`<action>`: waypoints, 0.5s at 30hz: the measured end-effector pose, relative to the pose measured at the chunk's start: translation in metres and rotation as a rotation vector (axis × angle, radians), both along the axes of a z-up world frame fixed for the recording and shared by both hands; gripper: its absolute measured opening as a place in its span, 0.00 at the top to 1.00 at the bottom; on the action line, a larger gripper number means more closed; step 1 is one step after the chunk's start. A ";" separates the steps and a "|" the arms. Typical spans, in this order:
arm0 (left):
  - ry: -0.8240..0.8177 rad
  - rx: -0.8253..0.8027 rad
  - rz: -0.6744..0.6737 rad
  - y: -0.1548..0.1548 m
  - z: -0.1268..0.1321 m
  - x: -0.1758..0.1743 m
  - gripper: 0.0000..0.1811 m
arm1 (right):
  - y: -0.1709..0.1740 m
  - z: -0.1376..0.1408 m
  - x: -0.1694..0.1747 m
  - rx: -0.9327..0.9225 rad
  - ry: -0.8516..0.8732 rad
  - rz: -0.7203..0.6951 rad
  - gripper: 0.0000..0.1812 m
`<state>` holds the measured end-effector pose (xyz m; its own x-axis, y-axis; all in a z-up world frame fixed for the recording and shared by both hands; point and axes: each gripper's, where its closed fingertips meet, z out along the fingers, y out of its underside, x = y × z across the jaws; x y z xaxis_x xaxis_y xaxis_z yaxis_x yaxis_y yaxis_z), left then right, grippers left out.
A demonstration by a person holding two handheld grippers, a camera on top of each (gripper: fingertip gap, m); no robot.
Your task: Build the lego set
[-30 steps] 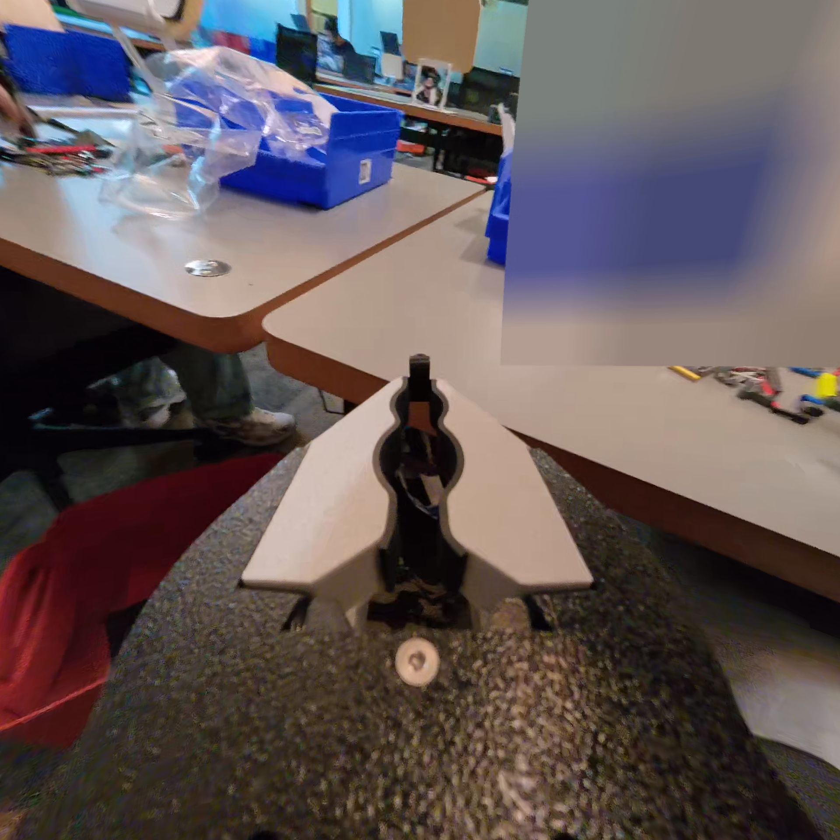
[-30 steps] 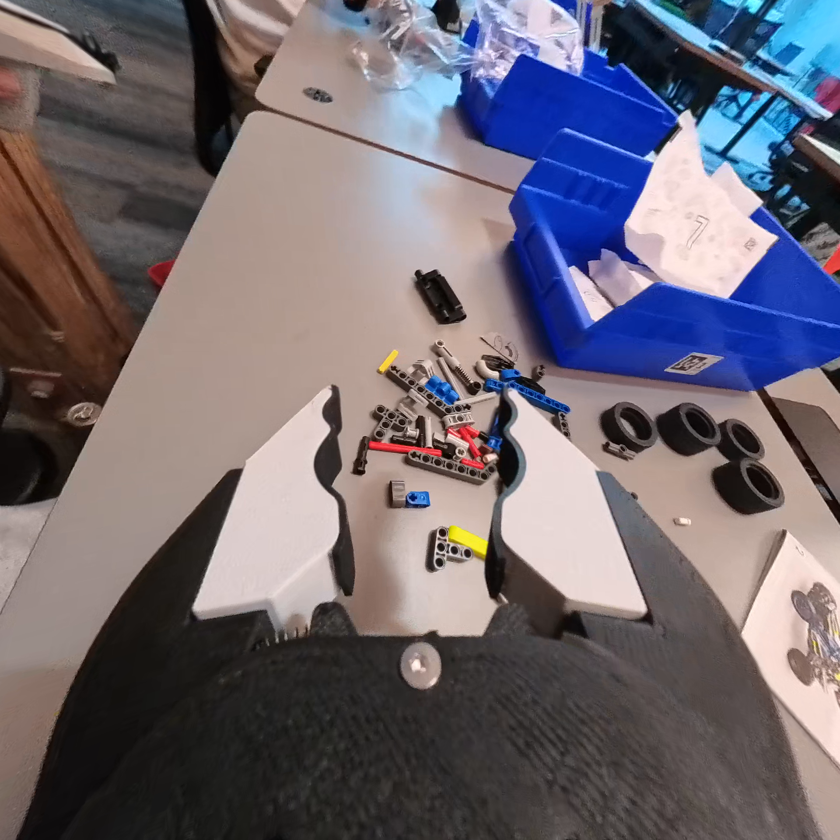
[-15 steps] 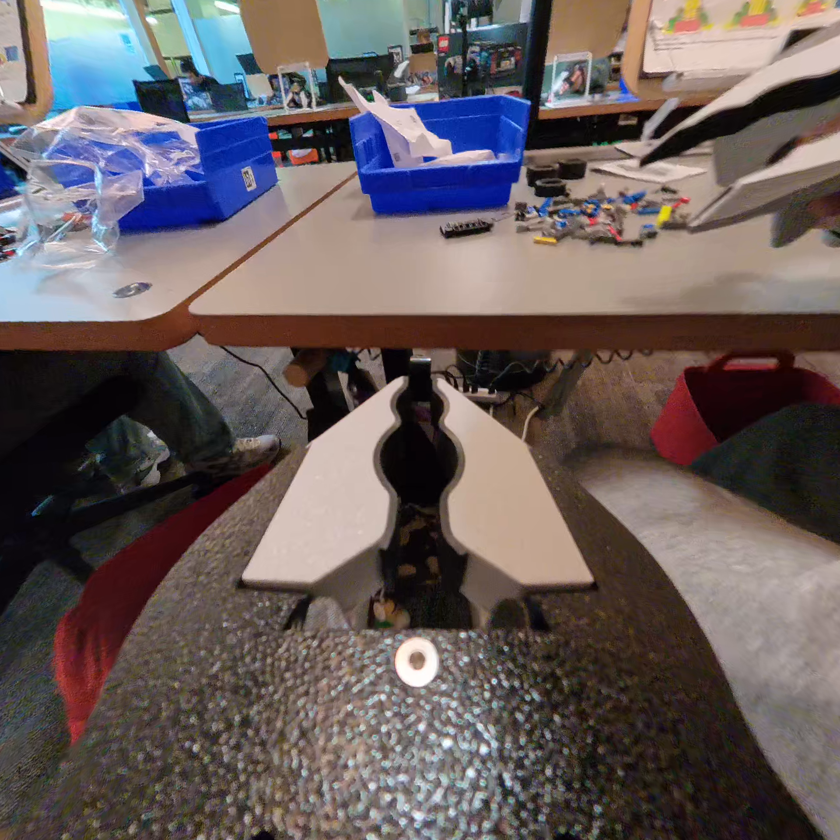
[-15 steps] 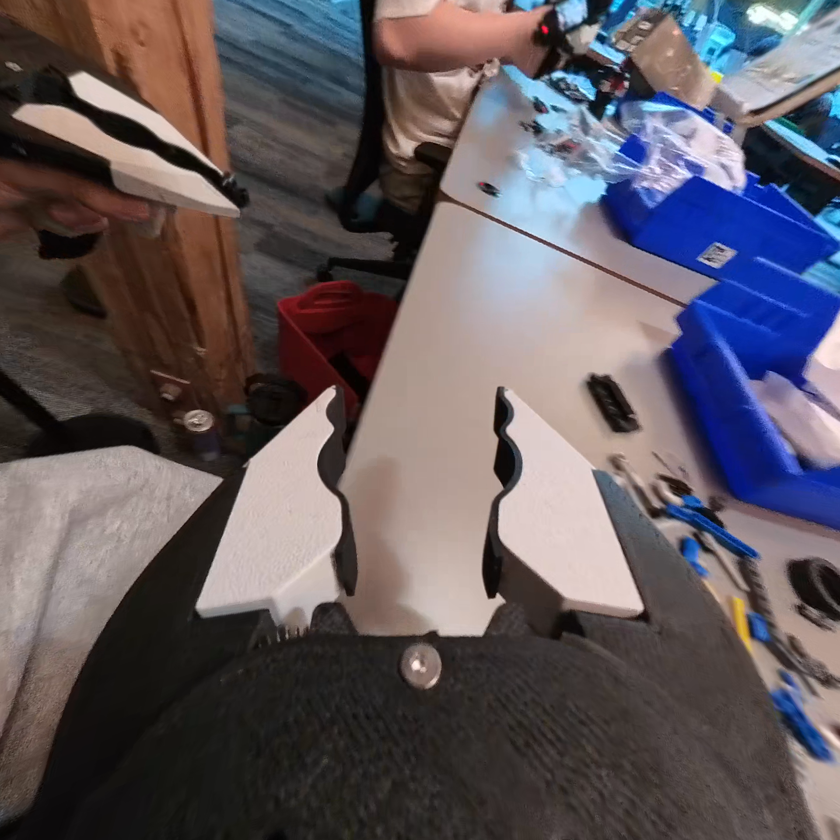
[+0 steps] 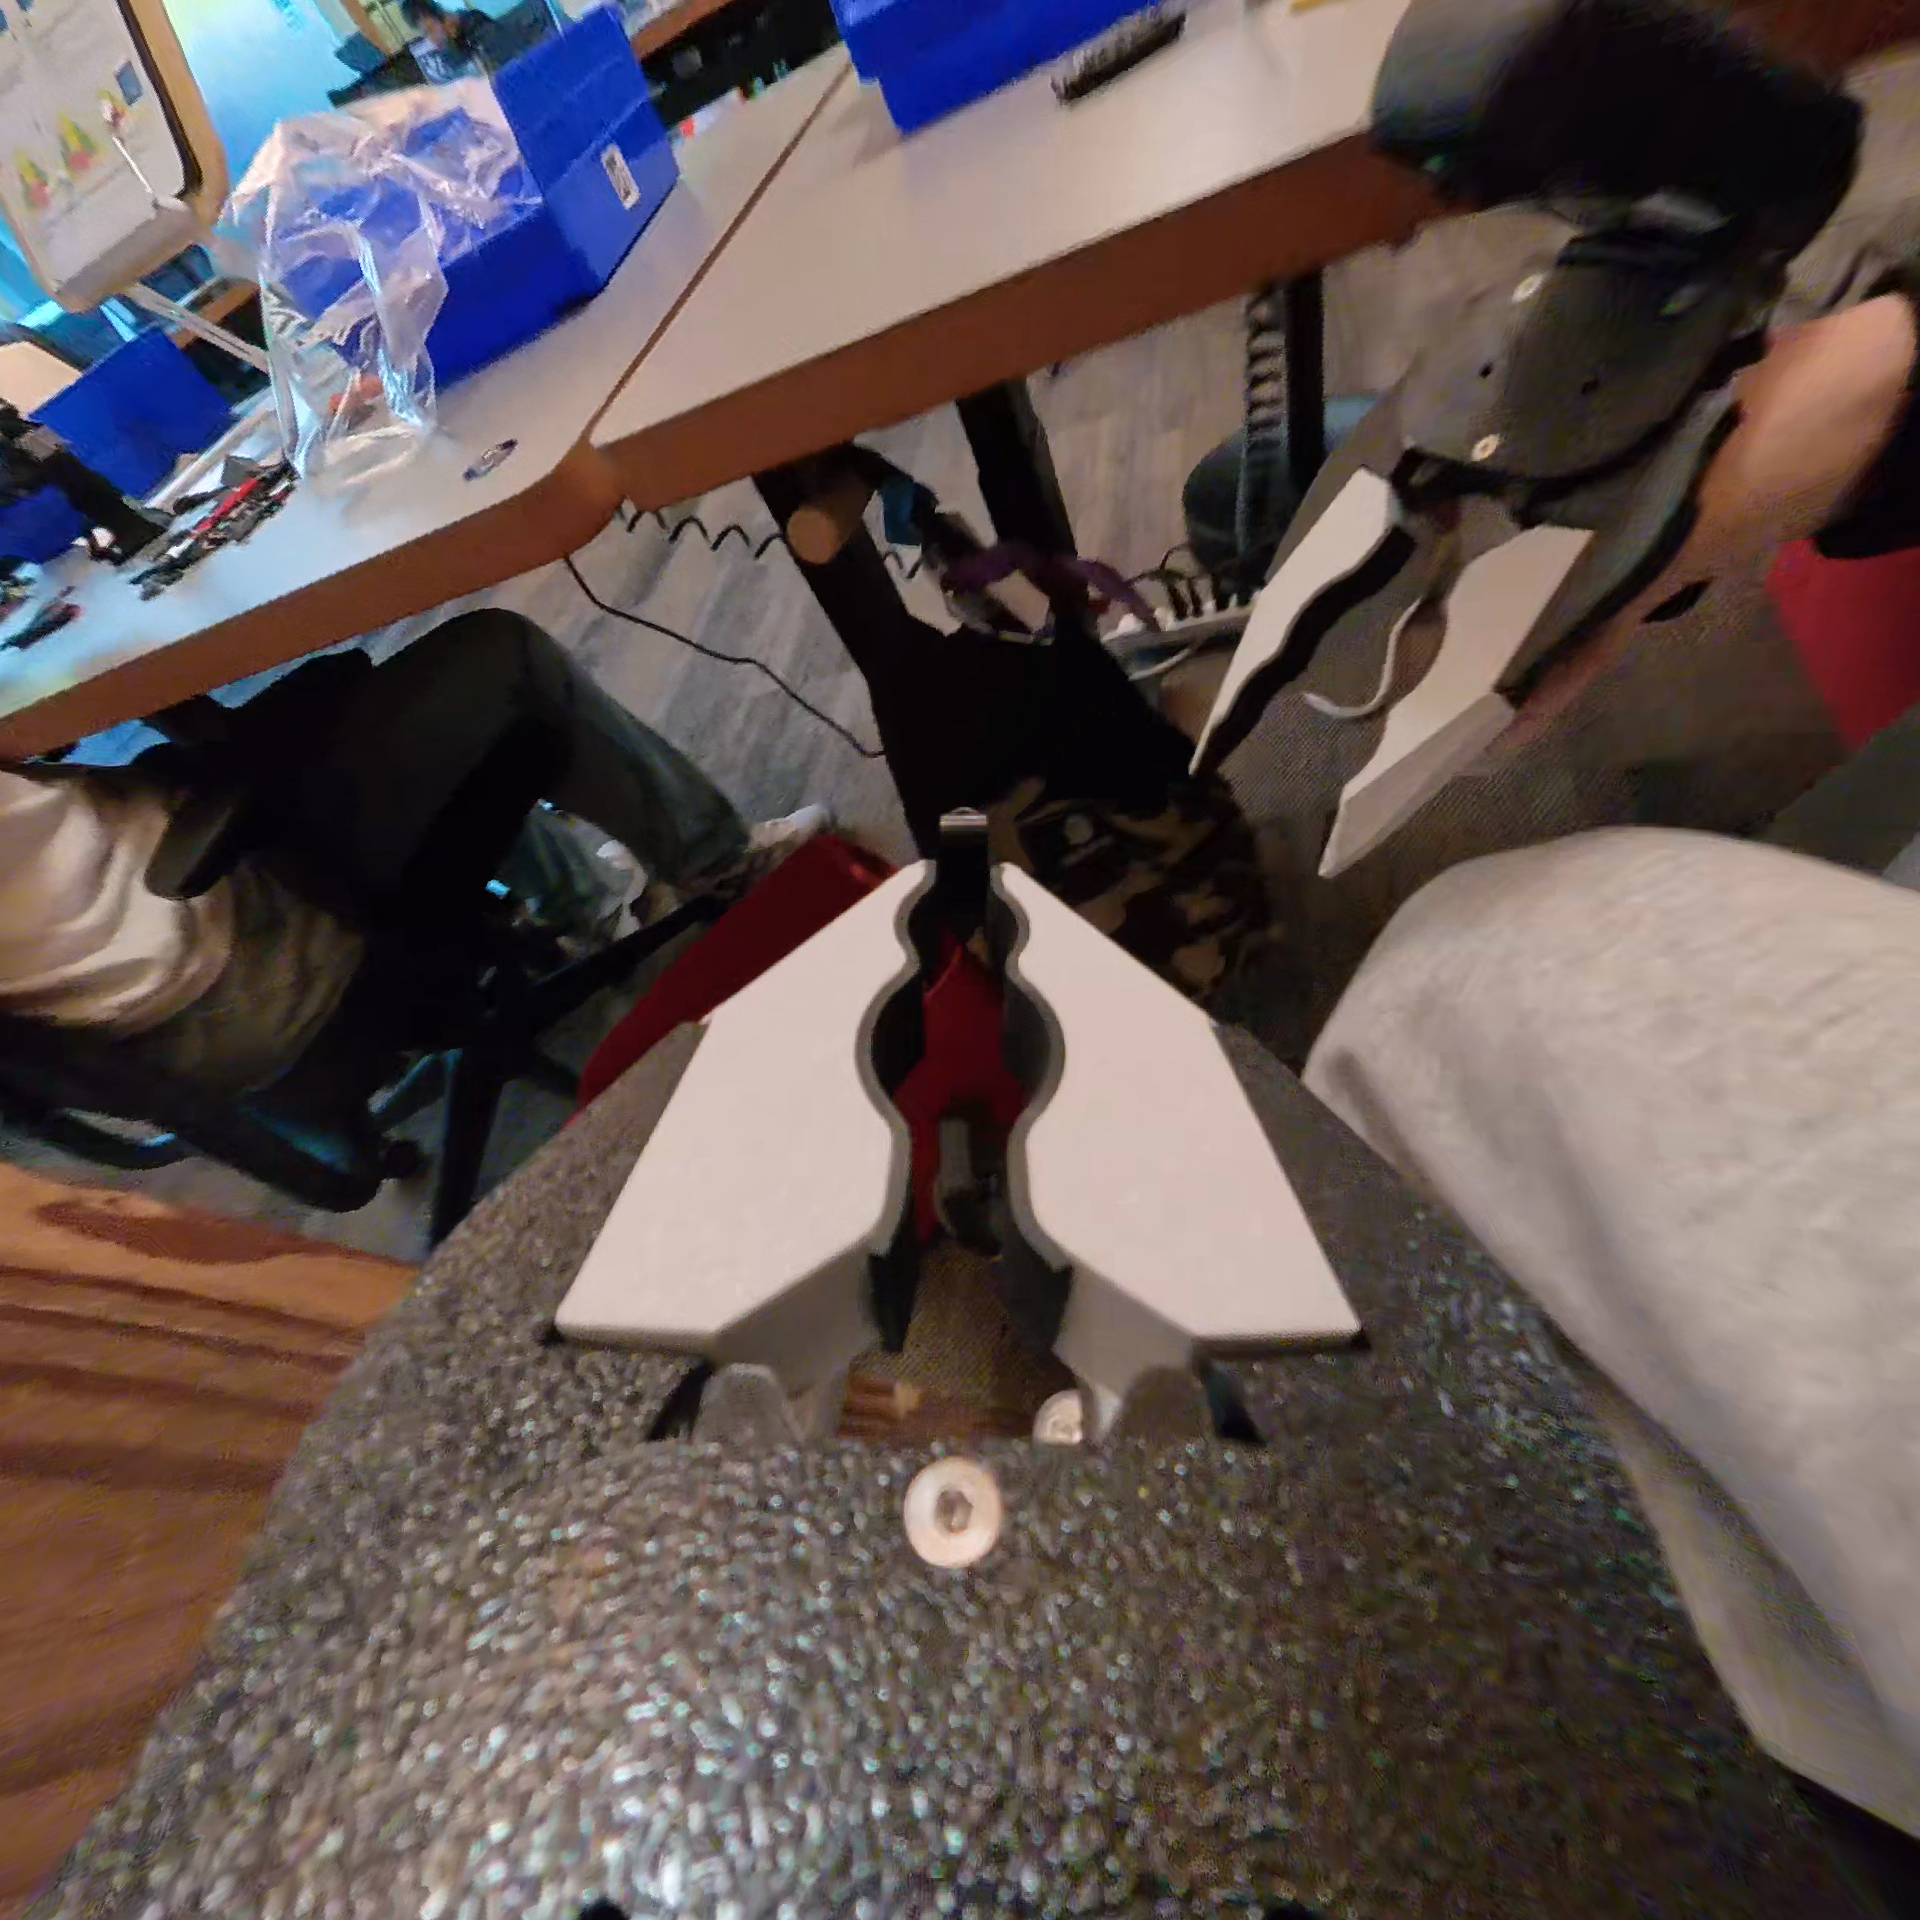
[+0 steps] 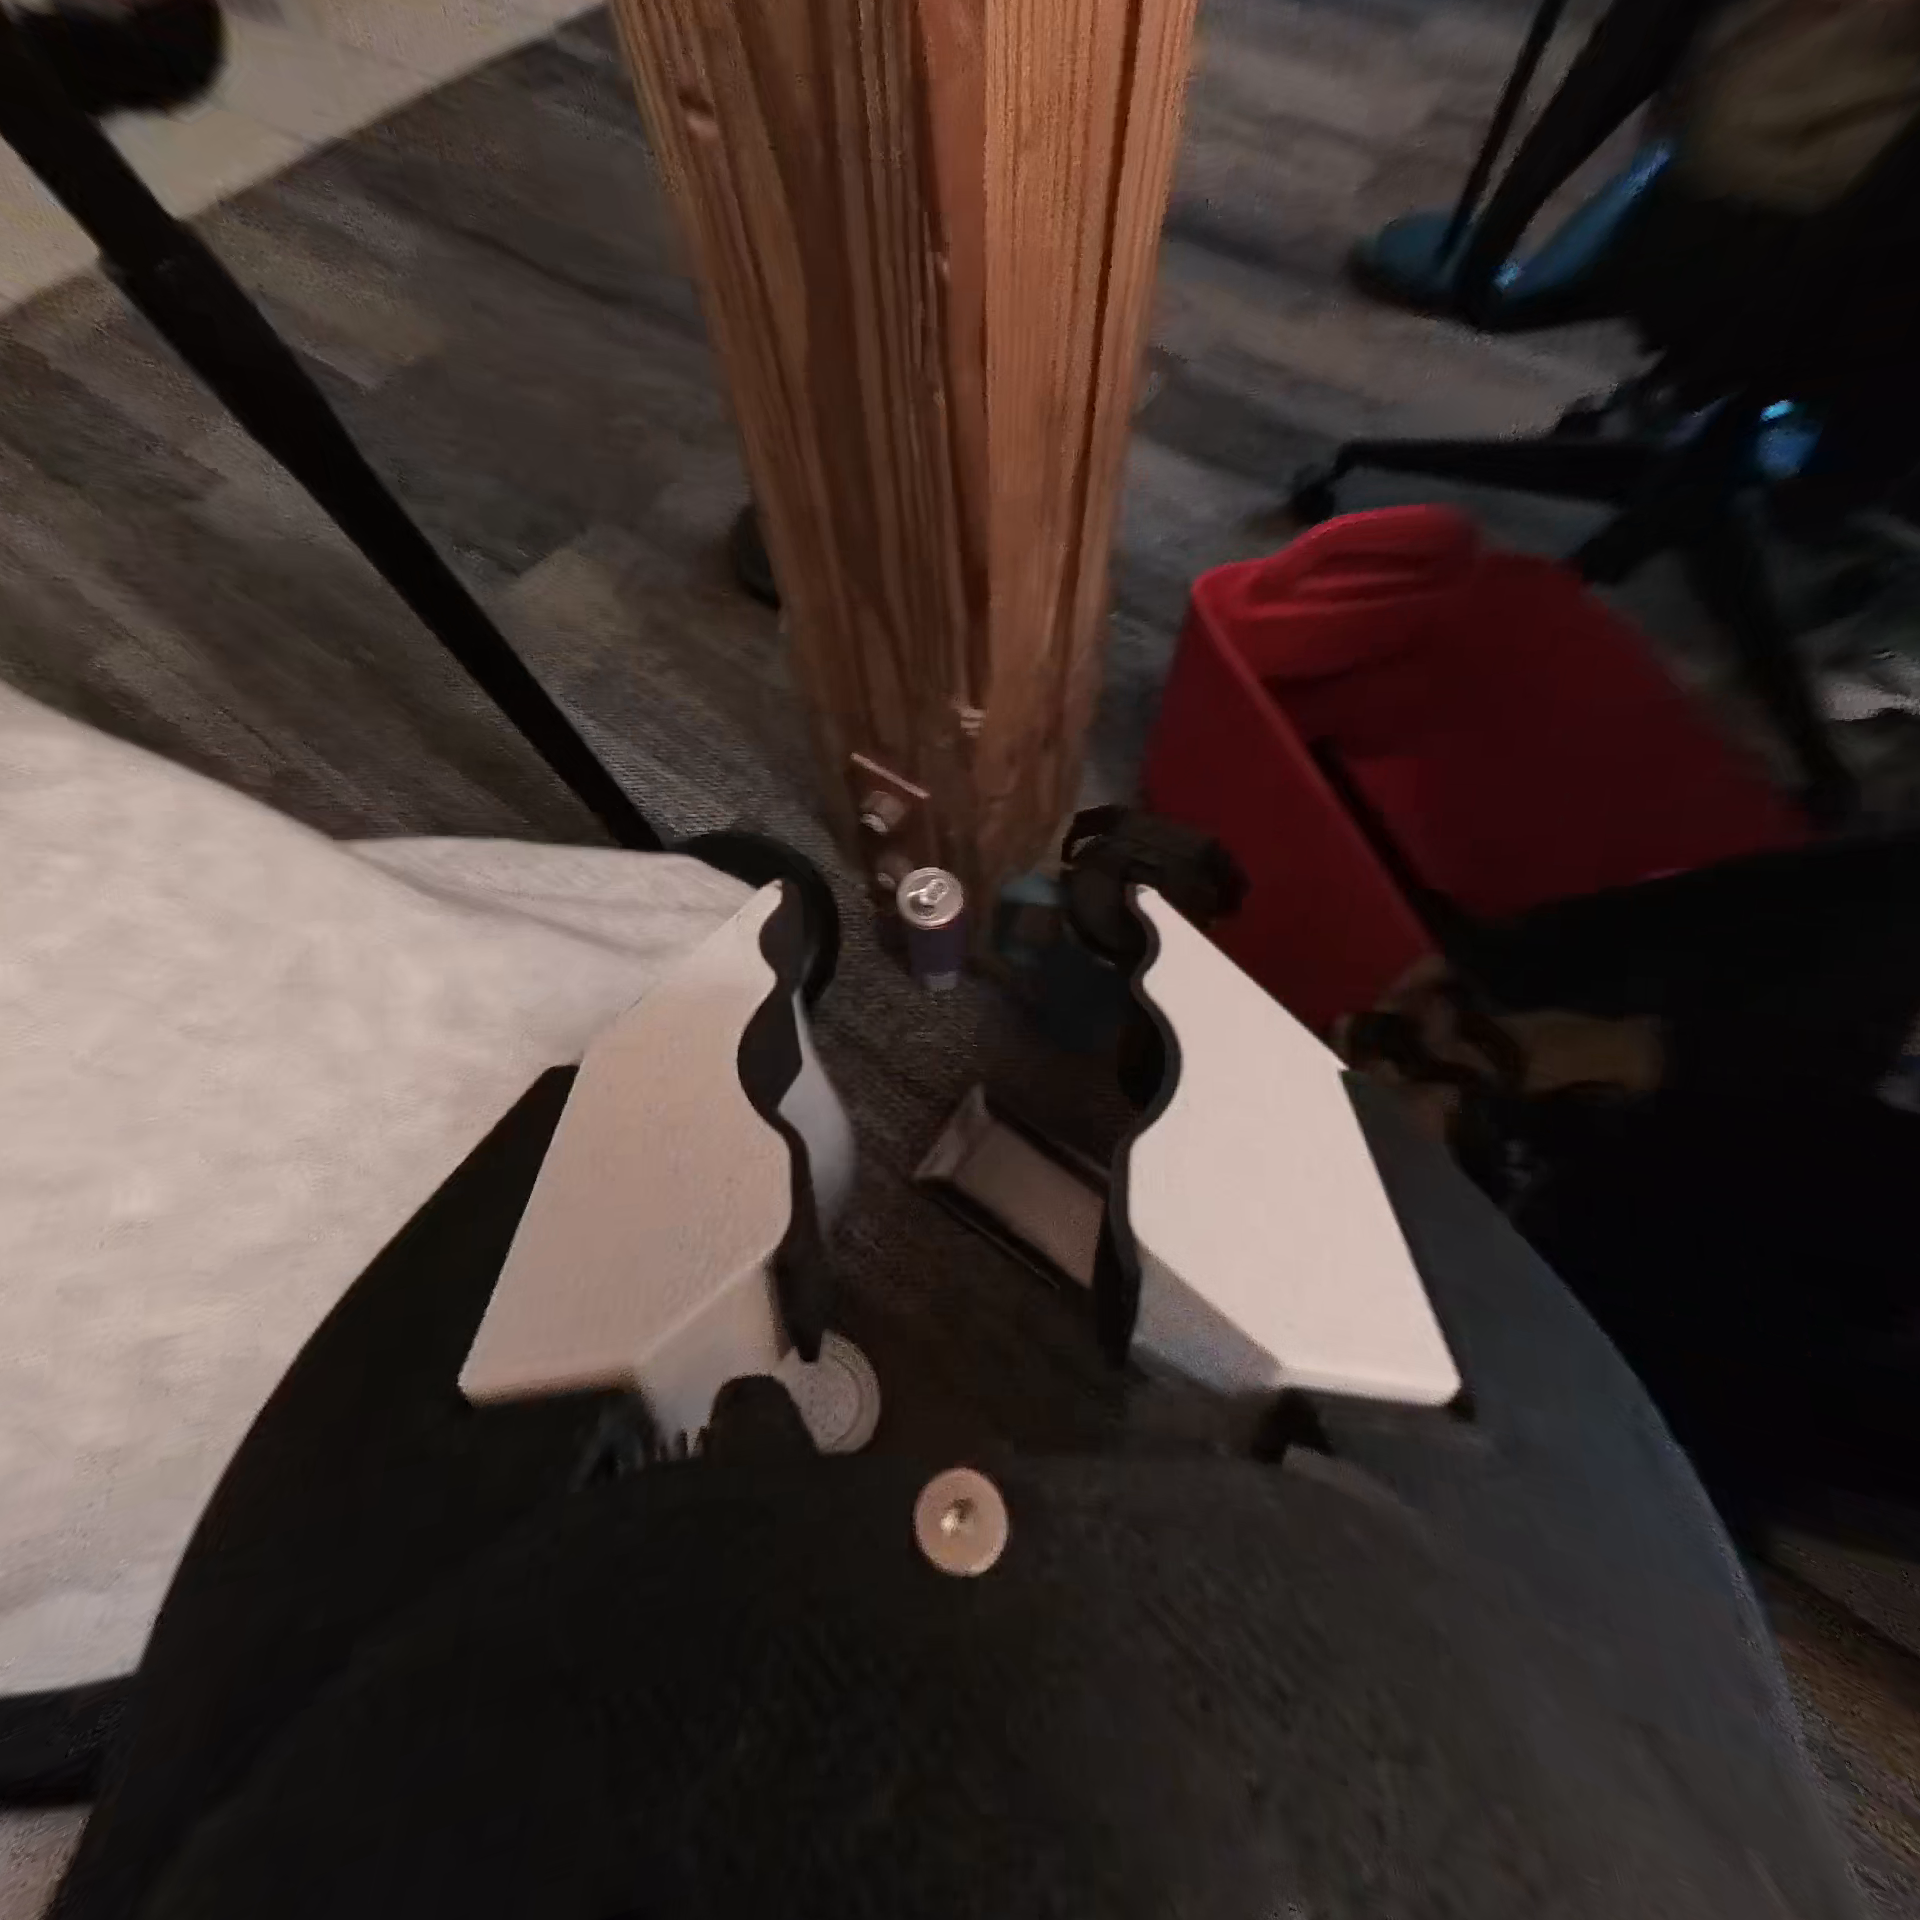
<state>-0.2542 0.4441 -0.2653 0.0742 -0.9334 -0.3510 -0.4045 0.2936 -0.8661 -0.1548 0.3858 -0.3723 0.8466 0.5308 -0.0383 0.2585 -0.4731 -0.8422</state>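
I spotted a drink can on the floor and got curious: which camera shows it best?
The right wrist view. The drink can stands upright on the carpet at the foot of the wooden post, seen beyond the open right tool, its top facing the camera. The left wrist view shows nothing of it.

The left gripper (image 5: 961, 883) is showing white fingers on a speckled grey body; the right gripper (image 6: 961, 914) is showing white fingers edged in wavy black. The bins (image 5: 582, 197) are looking bright blue on the pale grey surface (image 5: 935, 239). The post (image 6: 914, 416) is showing streaked brown grain beside a red tub (image 6: 1455, 748).
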 end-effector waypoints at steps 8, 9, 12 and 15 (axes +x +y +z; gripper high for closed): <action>0.103 0.001 0.082 0.035 -0.031 -0.025 0.97 | 0.067 -0.226 -0.018 -0.099 0.122 0.068 0.75; 0.102 -0.021 0.095 0.038 -0.032 -0.029 0.97 | 0.076 -0.259 -0.026 -0.088 0.117 0.049 0.75; 0.117 -0.071 0.102 0.040 -0.039 -0.040 0.97 | 0.099 -0.354 -0.050 -0.142 0.059 -0.020 0.71; 0.157 -0.108 0.109 0.039 -0.048 -0.057 0.97 | 0.120 -0.440 -0.072 -0.185 -0.038 -0.042 0.70</action>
